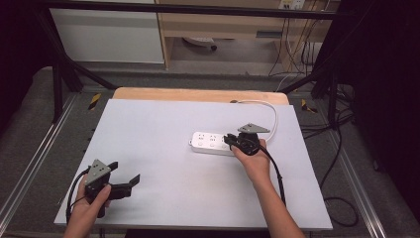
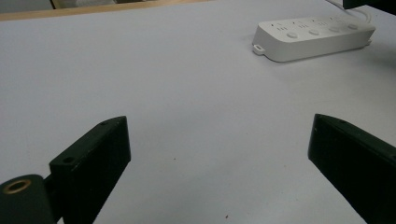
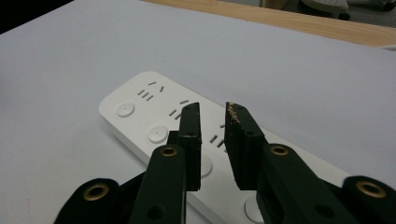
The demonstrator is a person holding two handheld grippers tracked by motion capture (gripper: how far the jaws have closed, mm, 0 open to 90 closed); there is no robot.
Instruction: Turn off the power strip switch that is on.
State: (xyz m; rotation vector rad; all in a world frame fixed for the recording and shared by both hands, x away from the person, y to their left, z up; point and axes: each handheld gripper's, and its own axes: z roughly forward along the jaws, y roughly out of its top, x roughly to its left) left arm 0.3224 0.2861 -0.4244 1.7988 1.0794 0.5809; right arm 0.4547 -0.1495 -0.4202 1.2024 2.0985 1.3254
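Power strip [image 3: 154, 121] under right gripper's [image 3: 212, 109] slightly parted jaws

We see a pale grey table [image 1: 163, 144] bearing a white power strip [image 1: 210, 142], its cord [image 1: 270, 111] trailing off

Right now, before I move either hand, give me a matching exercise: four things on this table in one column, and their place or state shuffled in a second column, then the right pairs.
Things
1. left gripper
2. right gripper
3. white power strip
4. white cable

Places or states
A. lies flat near the table's middle, its round buttons facing up
B. jaws spread wide over bare table, near the front left corner
C. curves away from the strip toward the table's far edge
D. jaws a narrow gap apart, just above the strip's sockets

Pairs: 1-B, 2-D, 3-A, 4-C
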